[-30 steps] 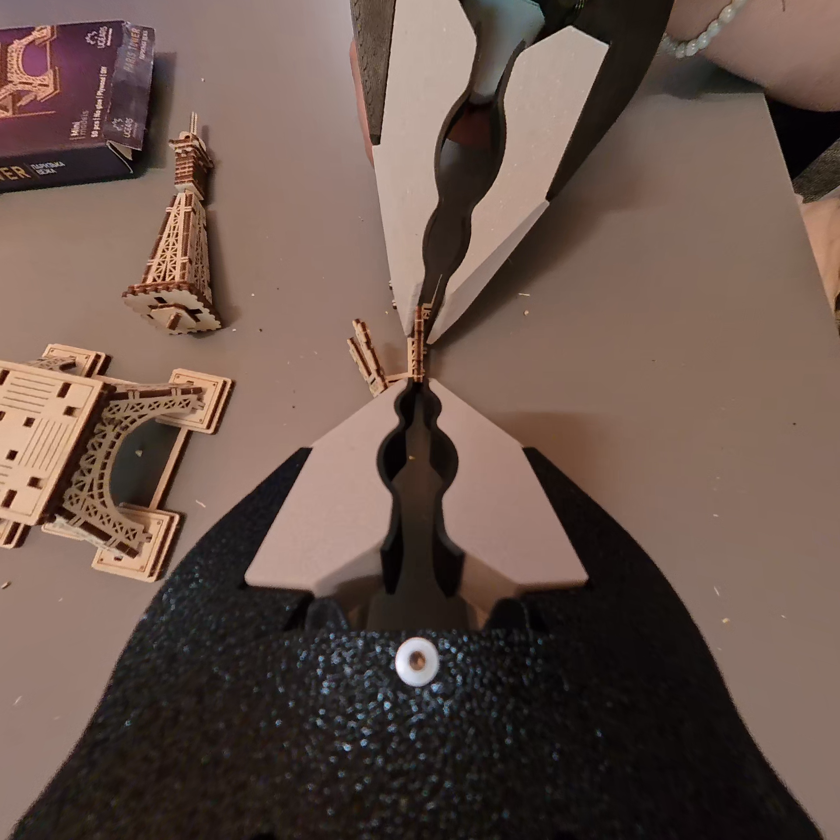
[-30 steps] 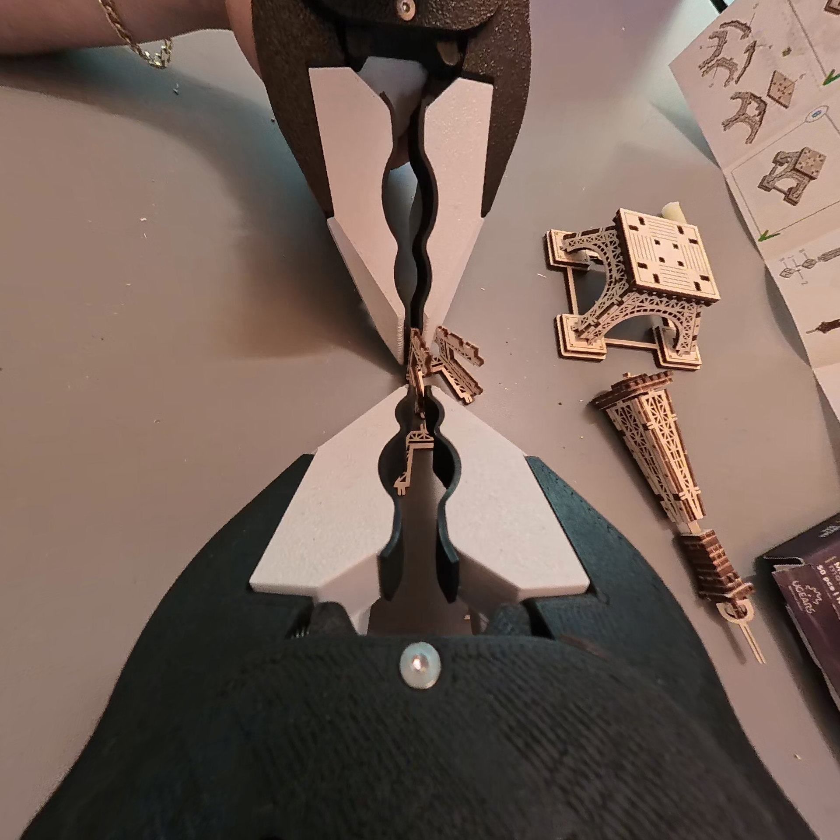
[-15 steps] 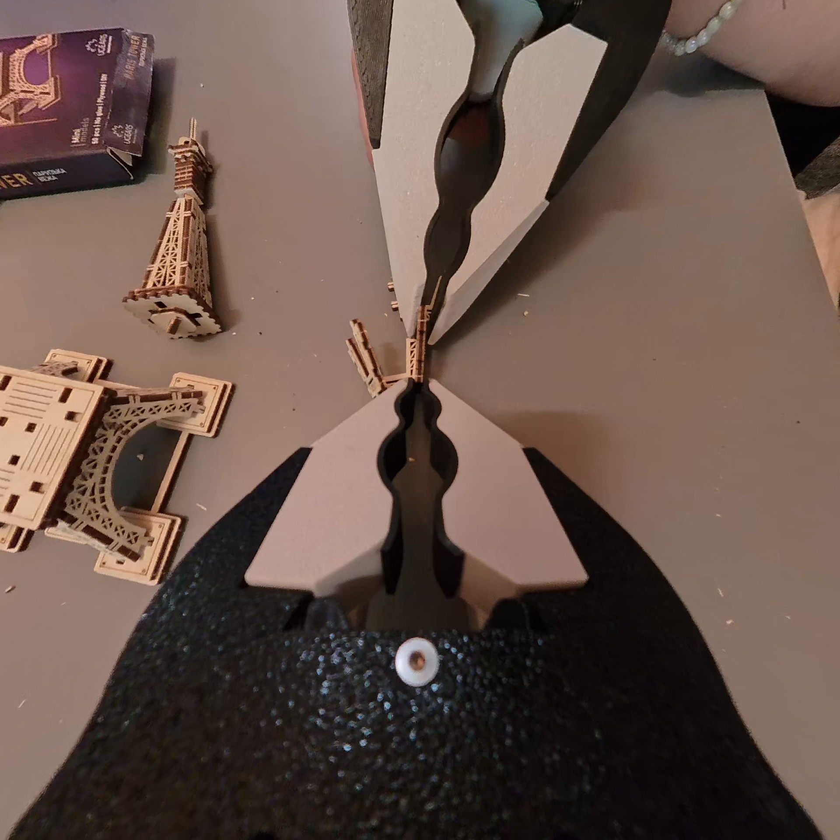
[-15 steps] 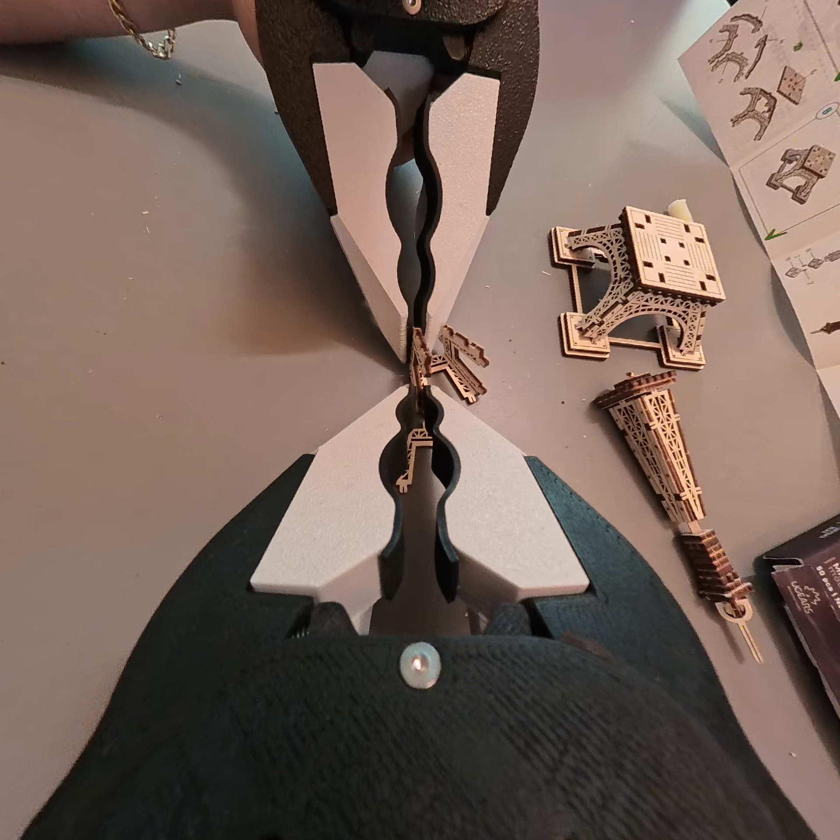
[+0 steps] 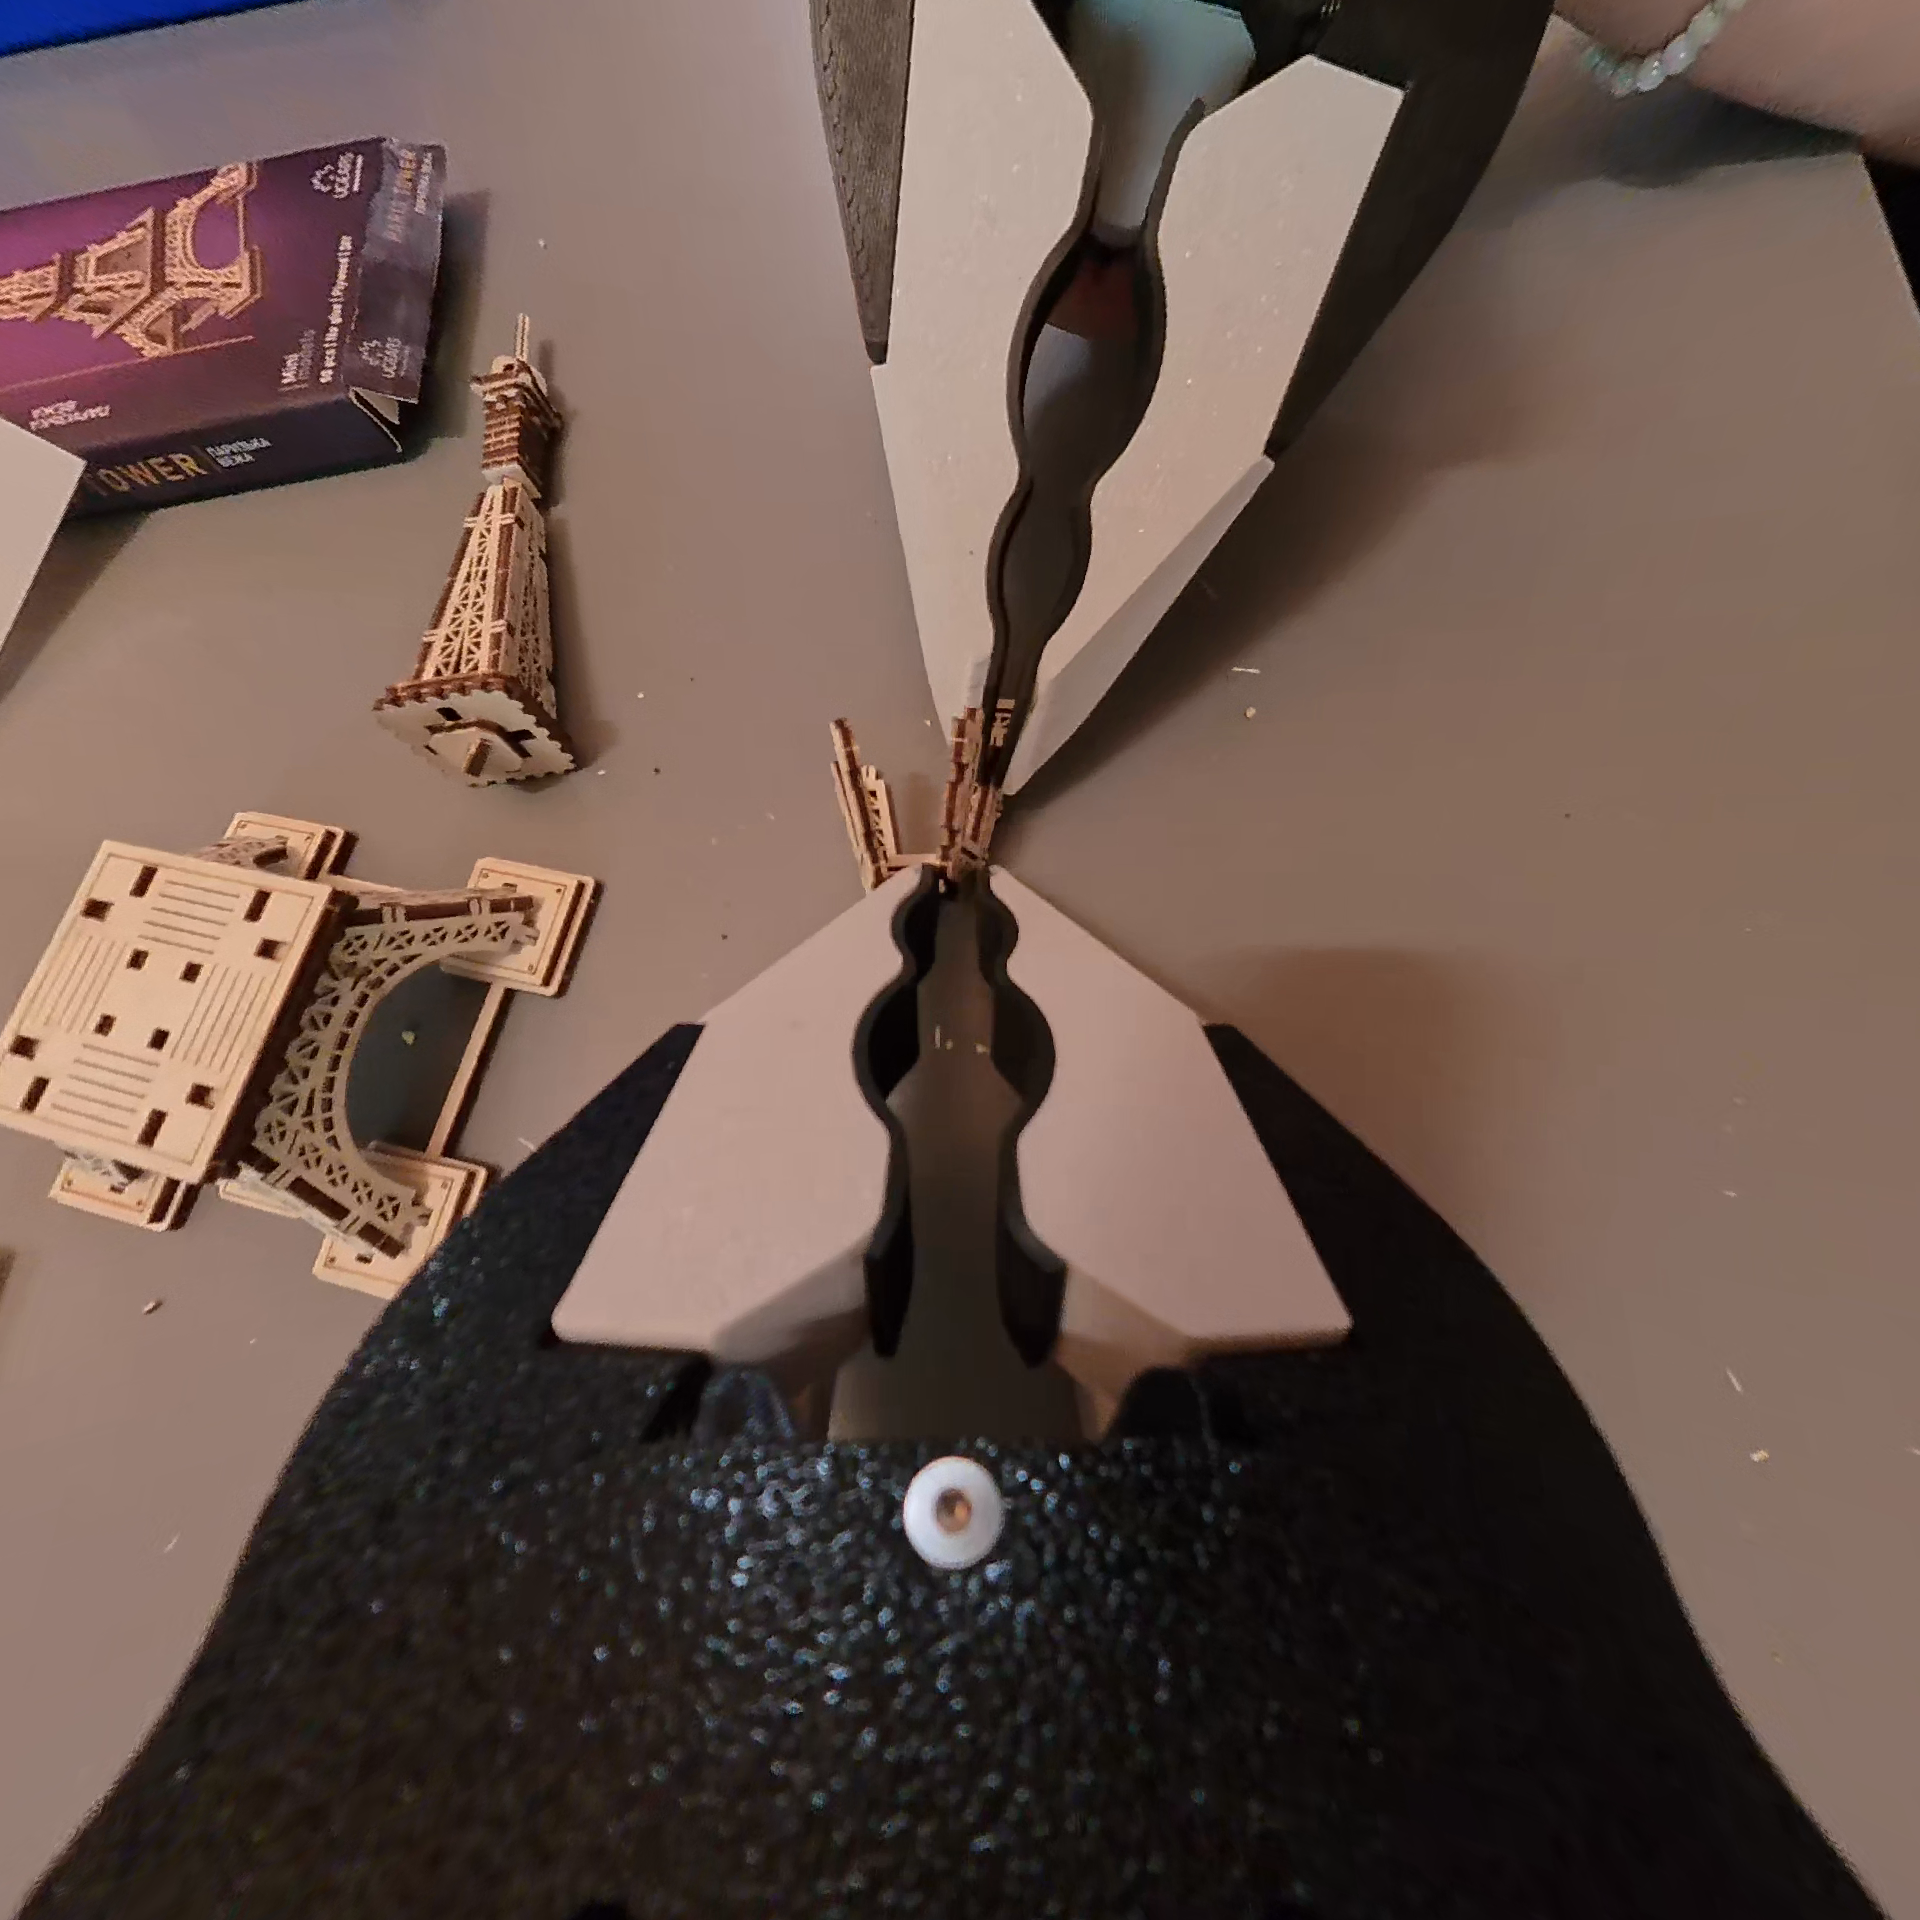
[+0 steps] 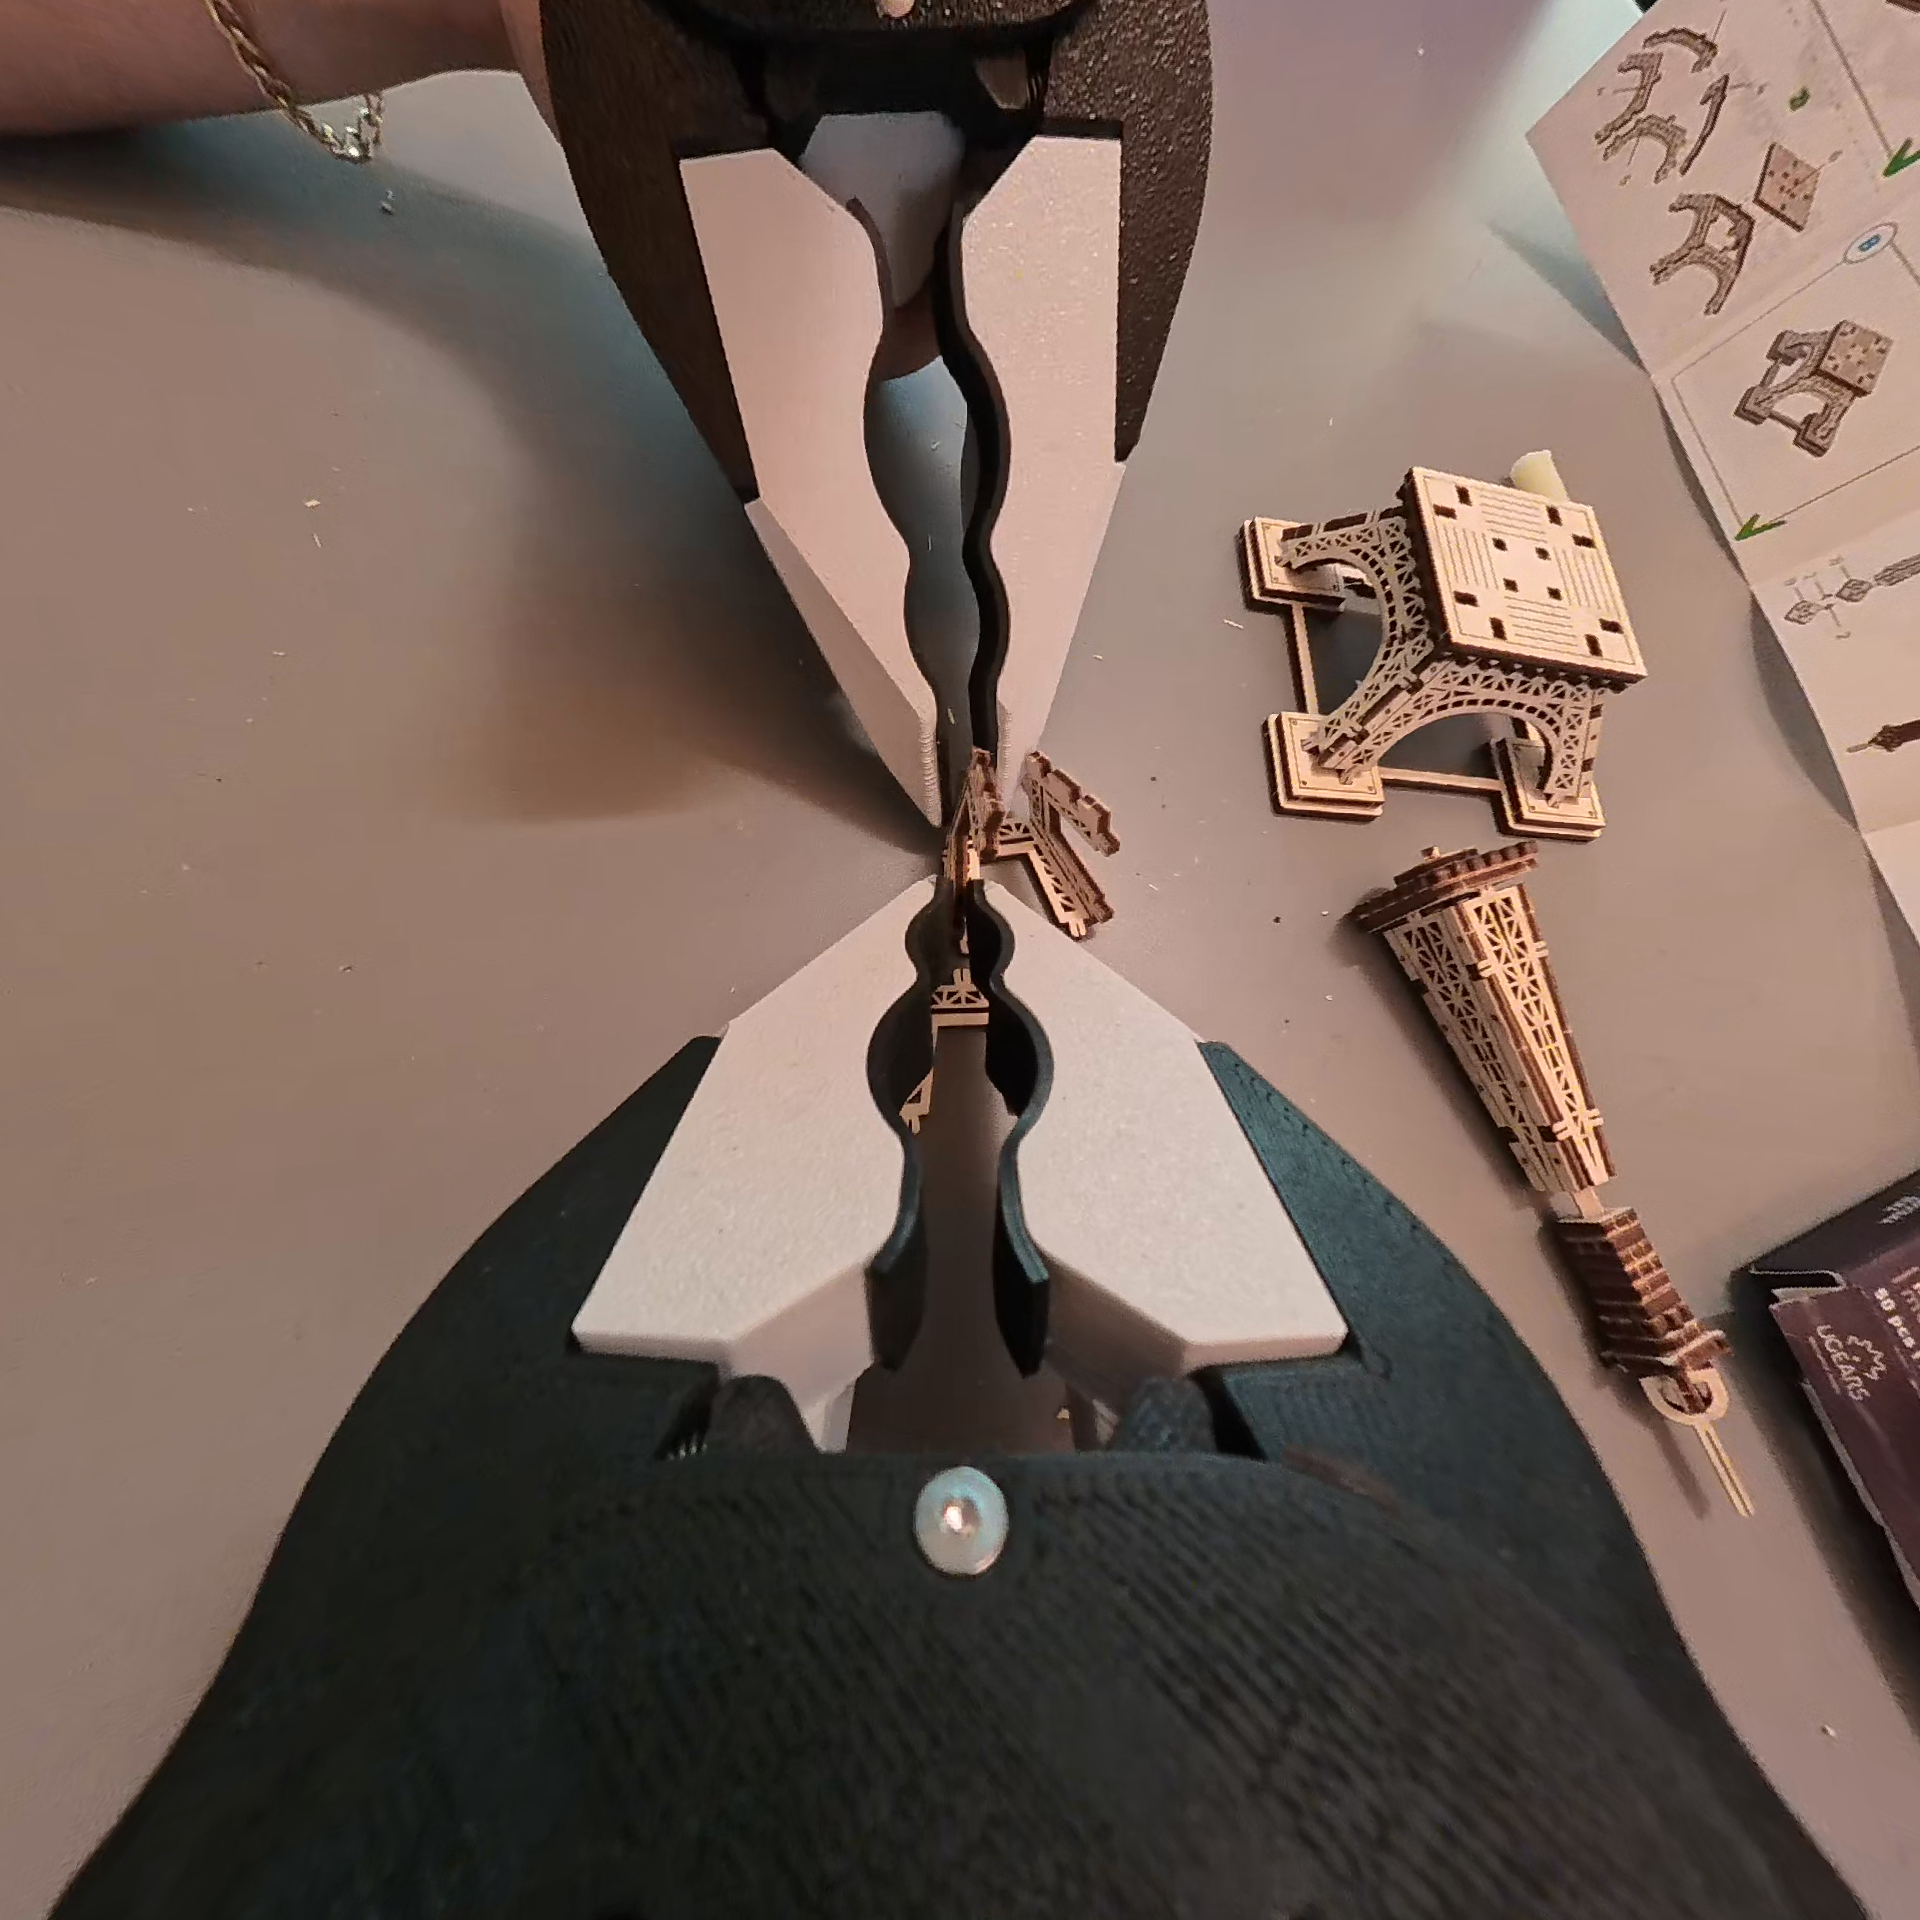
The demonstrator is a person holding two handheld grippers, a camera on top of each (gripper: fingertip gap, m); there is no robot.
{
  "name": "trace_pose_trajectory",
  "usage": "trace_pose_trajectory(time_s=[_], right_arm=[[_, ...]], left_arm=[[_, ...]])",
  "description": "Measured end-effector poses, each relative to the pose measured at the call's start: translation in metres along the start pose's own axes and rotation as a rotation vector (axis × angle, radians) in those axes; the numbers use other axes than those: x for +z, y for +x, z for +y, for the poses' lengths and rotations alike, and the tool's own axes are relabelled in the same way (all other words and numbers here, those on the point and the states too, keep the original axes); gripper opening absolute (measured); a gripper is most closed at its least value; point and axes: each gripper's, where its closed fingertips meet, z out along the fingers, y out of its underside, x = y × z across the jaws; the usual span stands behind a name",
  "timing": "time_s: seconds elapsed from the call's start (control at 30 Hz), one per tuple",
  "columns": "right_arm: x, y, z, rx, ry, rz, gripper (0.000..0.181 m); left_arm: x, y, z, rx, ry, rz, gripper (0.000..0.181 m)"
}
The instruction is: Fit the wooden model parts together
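Note:
My left gripper is shut on a small wooden lattice assembly with a side arm sticking out to the left. My right gripper comes in from the top, tip to tip with it, shut on a thin flat lattice piece. In the right wrist view, that flat piece runs back between the fingers of my right gripper. The left gripper meets it from above, and the side arm points right. The two parts touch at the tips, just above the grey table.
The arched tower base and the tapered spire section lie on the table beside the grippers. A purple kit box and a folded instruction sheet sit further out. Wood crumbs are scattered about. My two grippers' fingertips are within a few centimetres of each other.
Both grippers stay shut and tip to tip. The left wrist view has shifted a little, so more of the box shows. The flat piece sits slightly further forward in the right jaws.

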Motion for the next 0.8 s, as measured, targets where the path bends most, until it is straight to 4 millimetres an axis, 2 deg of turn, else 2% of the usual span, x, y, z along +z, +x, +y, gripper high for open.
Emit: trace_pose_trajectory(time_s=[0.3, 0.4, 0.67, 0.8], right_arm=[[0.0, 0.002, 0.0, -0.024, -0.011, 0.026, 0.001], [0.001, 0.0, -0.001, -0.022, 0.002, 0.011, 0.006], [0.004, 0.006, 0.0, -0.006, -0.007, 0.021, 0.001], [0.006, 0.011, 0.0, 0.007, -0.013, 0.034, 0.001]], left_arm=[[0.0, 0.001, 0.001, -0.04, -0.015, 0.028, 0.001], [0.001, 0.002, 0.0, -0.052, -0.015, 0.046, 0.001], [0.003, -0.002, 0.0, -0.106, -0.005, 0.094, 0.001], [0.002, -0.009, 0.0, -0.042, -0.009, 0.023, 0.003]])
